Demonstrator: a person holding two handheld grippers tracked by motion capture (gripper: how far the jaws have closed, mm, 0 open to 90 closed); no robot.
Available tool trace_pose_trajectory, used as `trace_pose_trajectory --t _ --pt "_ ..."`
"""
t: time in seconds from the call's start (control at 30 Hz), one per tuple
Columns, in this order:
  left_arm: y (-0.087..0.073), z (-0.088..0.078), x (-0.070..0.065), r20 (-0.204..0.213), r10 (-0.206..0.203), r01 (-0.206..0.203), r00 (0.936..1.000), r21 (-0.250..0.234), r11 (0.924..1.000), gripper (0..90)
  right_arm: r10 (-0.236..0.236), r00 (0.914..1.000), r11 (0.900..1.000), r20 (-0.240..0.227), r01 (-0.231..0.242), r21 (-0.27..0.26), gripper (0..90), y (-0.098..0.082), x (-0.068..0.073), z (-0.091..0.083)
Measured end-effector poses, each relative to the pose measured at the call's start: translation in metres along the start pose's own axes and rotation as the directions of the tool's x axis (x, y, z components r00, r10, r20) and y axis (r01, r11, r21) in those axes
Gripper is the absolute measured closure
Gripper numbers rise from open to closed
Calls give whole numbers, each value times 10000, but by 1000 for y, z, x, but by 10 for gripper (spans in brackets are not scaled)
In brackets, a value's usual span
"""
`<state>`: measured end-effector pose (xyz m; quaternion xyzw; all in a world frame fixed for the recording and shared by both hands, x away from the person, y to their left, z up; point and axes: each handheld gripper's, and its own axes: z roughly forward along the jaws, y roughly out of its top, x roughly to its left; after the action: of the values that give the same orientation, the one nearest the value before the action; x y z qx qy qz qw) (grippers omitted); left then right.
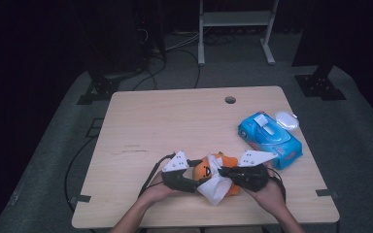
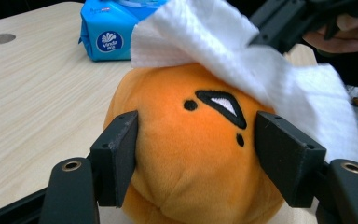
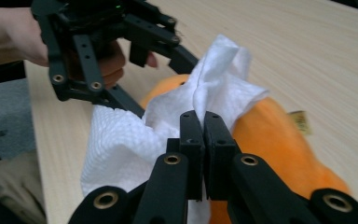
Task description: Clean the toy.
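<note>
High view: one orange plush toy (image 1: 205,171) lies near the front edge of the wooden table (image 1: 175,121), clamped between the left gripper's (image 1: 194,180) jaws. The right gripper (image 1: 223,171), jaws closed, pinches one white wipe (image 1: 215,187) draped over the toy, hiding part of it. One blue wipes pack (image 1: 270,140) lies at right, contents unseen.

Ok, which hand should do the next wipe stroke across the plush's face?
Right, I'd say. The right hand-held gripper is shut on the wipe, which already lies over the plush. The left hand-held gripper clamps the plush's sides, so it is busy steadying it.
</note>
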<state>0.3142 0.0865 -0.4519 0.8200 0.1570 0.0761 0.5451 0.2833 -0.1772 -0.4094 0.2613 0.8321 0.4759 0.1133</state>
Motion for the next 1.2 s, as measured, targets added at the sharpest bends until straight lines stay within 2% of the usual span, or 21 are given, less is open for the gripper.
trace_pose_trajectory --t 0.2,0.3,0.43,0.53,0.67,0.77,0.8,0.87,1.03,1.1,1.2 --pt "-1 1 -1 92 35 -34 10000 -44 10000 319 -87 9986 9999 518 83 91 863 -3 -5 -8" --pt "0 1 -1 78 97 -97 9999 -27 9999 319 -177 9980 9998 614 177 -2 791 -2 -4 -6" --pt "1 3 -4 171 317 -317 9994 9 9995 319 -168 9981 9992 596 189 -346 704 0 -4 -4" --pt "1 3 -6 241 541 -543 9982 70 9985 319 -79 9995 9989 298 93 -459 667 -1 -4 1" --pt "-1 2 -5 328 577 -581 9978 140 9982 319 -73 9999 9991 140 79 -419 691 -3 -3 5" --pt "-2 1 -5 358 585 -591 9976 175 9981 319 -170 9999 9998 21 170 -45 824 -1 0 6" --pt "-2 1 -5 377 601 -609 9975 196 9980 321 -225 9997 9997 -10 225 84 837 -1 1 6" --pt "-3 0 -4 385 522 -528 9979 132 9985 321 -291 9996 9994 -45 292 184 857 0 -2 3" --pt "-2 -2 -4 439 575 -581 9974 135 9982 312 80 10000 9998 -14 -80 183 860 -4 -8 -4" --pt "3 -3 -5 220 830 -831 9963 4 9965 263 33 10000 9998 13 -34 206 860 -3 -6 -2" --pt "10 -5 -6 57 824 -820 9966 -574 9950 261 -6 9999 10000 -119 7 82 860 -2 -1 1"
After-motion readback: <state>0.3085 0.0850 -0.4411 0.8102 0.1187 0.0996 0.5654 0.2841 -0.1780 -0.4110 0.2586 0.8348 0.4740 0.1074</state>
